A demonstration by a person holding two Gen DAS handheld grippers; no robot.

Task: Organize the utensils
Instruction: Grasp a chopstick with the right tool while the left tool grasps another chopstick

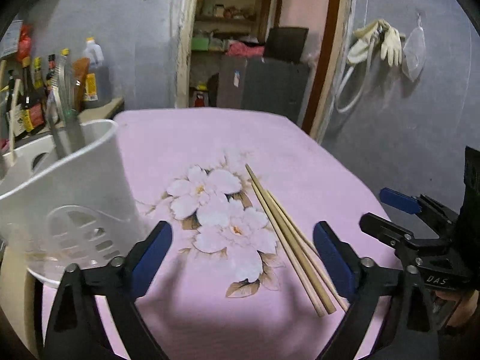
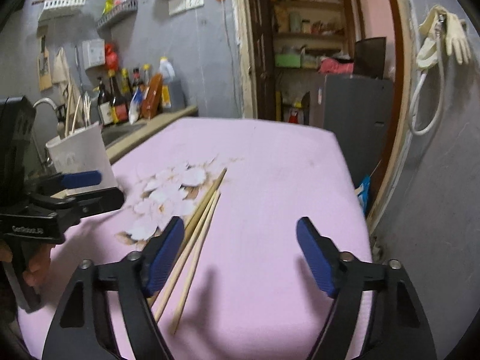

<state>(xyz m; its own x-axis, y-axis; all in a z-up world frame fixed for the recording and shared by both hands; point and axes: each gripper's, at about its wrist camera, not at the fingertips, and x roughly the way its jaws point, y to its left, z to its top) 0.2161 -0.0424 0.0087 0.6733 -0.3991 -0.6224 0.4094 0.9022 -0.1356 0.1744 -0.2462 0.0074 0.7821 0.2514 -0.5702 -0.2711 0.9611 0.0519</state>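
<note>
Grey-walled kitchen space is seen behind a table covered by a pink cloth (image 1: 210,138) printed with white flowers (image 1: 222,210). Three wooden chopsticks (image 1: 288,240) are laid on the cloth, side by side and touching, just beside the flower print toward 3 o'clock. A white utensil holder (image 1: 69,186) is stood at the cloth's edge toward 9 o'clock in the left wrist view; several utensils are held upright in it, though what they are cannot be told.

The left gripper (image 1: 243,249) is held wide open over the print, nothing between its blue pads. The right gripper (image 2: 240,255) is likewise spread open and empty, its left pad lying over the chopsticks in its own view. Sauce bottles (image 2: 117,99) are ranged on the counter toward 10 o'clock.
</note>
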